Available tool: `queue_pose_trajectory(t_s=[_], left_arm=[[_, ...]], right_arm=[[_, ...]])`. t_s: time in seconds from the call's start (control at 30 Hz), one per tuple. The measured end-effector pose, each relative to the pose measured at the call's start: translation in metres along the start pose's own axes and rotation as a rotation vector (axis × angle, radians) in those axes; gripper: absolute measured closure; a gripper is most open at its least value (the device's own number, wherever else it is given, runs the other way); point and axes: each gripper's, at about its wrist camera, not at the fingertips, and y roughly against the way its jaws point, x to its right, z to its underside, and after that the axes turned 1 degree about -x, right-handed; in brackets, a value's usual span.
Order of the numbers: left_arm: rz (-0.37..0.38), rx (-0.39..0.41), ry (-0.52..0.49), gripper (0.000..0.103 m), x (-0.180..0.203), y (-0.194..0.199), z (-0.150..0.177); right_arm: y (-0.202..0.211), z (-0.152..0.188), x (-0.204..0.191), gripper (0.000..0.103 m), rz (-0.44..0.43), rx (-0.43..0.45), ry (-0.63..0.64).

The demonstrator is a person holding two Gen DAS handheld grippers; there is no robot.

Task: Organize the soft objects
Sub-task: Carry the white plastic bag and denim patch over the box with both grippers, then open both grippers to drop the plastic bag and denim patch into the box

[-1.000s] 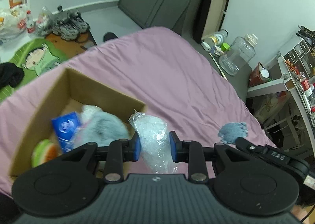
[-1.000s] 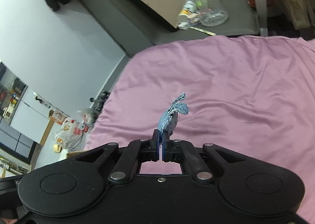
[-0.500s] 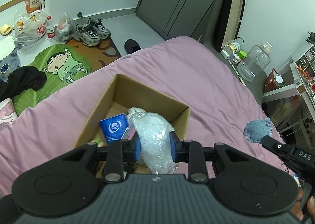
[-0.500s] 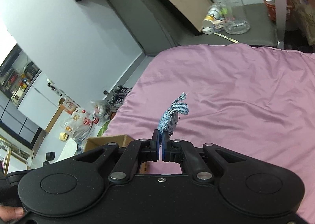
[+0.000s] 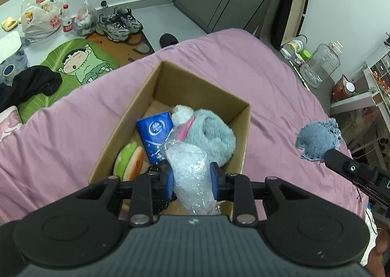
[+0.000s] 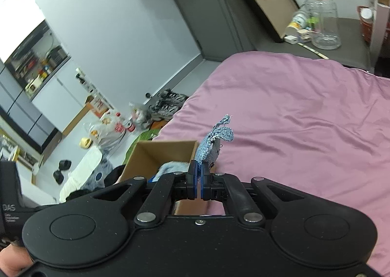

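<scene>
The left gripper [image 5: 191,180] clamped a bubble-wrap bag [image 5: 192,179] over the cardboard box [image 5: 146,96], awaiting release; the right gripper [image 6: 199,180] pinched a denim scrap [image 6: 214,141] at three o'clock.

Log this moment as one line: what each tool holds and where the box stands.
left tool: shut on clear plastic bag, above cardboard box | right tool: shut on denim scrap | box: on pink bedsheet

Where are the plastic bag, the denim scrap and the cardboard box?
plastic bag [image 5: 192,174], left wrist view, crinkled middle between the pads.
denim scrap [image 6: 214,140], right wrist view, cloth above the fingertips.
cardboard box [image 5: 195,87], left wrist view, inner far wall.
</scene>
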Motion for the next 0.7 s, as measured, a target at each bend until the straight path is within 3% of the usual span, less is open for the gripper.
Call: queue_pose_trajectory(t_s=[0.17, 0.33, 0.7], left_arm=[[0.011, -0.023, 0.034, 0.071, -0.006, -0.006, 0.006], [0.066, -0.047, 0.057, 0.06, -0.011, -0.003, 0.005], [-0.002, 0.006, 0.071, 0.057, -0.038, 0.016, -0.015]], right_arm=[[0.0, 0.009, -0.021, 0.101, -0.002, -0.015, 0.043], [-0.003, 0.017, -0.04, 0.101, -0.013, -0.035, 0.073], [-0.017, 0.028, -0.076, 0.101, -0.055, -0.084, 0.127]])
